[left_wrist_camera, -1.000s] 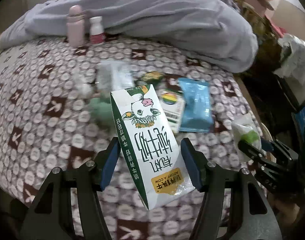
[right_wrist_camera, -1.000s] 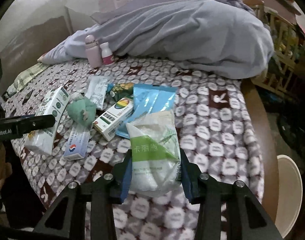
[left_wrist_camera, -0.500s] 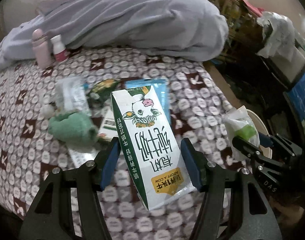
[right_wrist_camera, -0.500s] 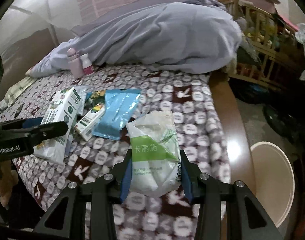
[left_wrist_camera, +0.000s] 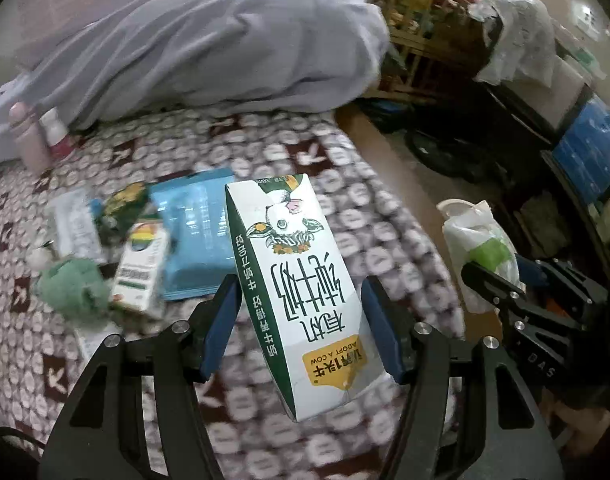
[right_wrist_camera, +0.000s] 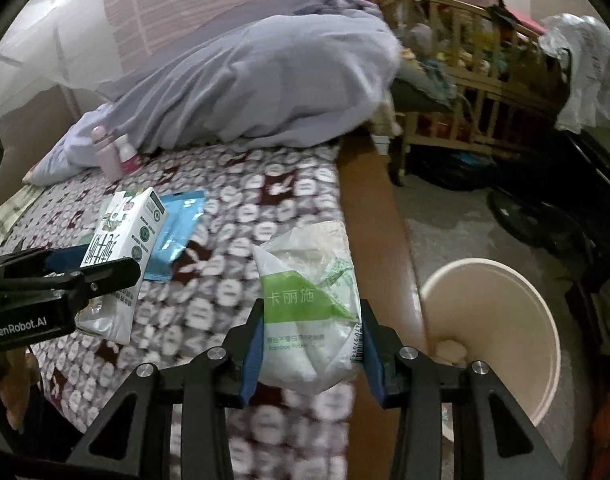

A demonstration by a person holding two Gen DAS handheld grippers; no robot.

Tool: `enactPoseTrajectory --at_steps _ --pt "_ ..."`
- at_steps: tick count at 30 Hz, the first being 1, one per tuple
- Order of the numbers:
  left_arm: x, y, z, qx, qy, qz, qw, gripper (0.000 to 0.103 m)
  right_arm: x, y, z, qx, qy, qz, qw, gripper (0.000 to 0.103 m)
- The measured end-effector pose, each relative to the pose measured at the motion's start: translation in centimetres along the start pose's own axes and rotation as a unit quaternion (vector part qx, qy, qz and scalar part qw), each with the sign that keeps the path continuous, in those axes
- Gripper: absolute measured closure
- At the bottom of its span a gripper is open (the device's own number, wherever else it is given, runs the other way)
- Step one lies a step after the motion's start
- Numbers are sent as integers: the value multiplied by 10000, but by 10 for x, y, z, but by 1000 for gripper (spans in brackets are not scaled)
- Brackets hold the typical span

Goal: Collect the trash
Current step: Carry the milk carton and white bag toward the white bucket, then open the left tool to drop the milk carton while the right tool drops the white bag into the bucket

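My left gripper (left_wrist_camera: 301, 328) is shut on a white and green milk carton (left_wrist_camera: 297, 280) with a cow picture, held above the patterned bed. It also shows in the right wrist view (right_wrist_camera: 121, 256). My right gripper (right_wrist_camera: 311, 344) is shut on a white plastic tissue pack with a green label (right_wrist_camera: 309, 308), held over the bed's right edge; the pack also shows in the left wrist view (left_wrist_camera: 481, 252). A beige round bin (right_wrist_camera: 501, 336) stands on the floor right of the bed, with something white inside. A blue packet (left_wrist_camera: 193, 236), a small box (left_wrist_camera: 141, 268) and a green wad (left_wrist_camera: 73, 288) lie on the bed.
A grey duvet (right_wrist_camera: 257, 88) is heaped at the bed's far end, with a pink bottle (right_wrist_camera: 105, 152) and a small white bottle beside it. A wooden cot (right_wrist_camera: 465, 92) and dark clutter stand to the right. The brown bed rail (right_wrist_camera: 373, 208) runs between bed and bin.
Both grippers have swung to the right with their loads. The bin has come further into the right wrist view, and the bed's right edge now shows in the left wrist view.
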State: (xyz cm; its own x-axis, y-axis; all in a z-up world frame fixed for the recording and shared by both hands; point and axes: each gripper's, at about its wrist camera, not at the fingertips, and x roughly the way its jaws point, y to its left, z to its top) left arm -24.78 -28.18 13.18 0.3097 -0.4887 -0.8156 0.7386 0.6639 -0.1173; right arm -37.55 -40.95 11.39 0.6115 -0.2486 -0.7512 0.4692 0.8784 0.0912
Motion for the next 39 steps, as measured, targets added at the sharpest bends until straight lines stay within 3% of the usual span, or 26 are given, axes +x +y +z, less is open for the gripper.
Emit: enactPoseTrajectory --at_steps 15,23,30,39 --pt "29 -88 21 573 144 -527 9969 43 -12 -81 -19 694 50 -480 9964 62" --pt "53 -126 26 836 343 -757 9930 50 -12 -125 -31 1076 145 -707 9916 62" --pt "71 -136 21 817 588 -777 9919 51 -10 -152 -45 1348 245 -796 9874 62" --pt "68 -163 36 842 545 -1252 9870 51 -9 -170 -51 1516 271 -881 9841 62"
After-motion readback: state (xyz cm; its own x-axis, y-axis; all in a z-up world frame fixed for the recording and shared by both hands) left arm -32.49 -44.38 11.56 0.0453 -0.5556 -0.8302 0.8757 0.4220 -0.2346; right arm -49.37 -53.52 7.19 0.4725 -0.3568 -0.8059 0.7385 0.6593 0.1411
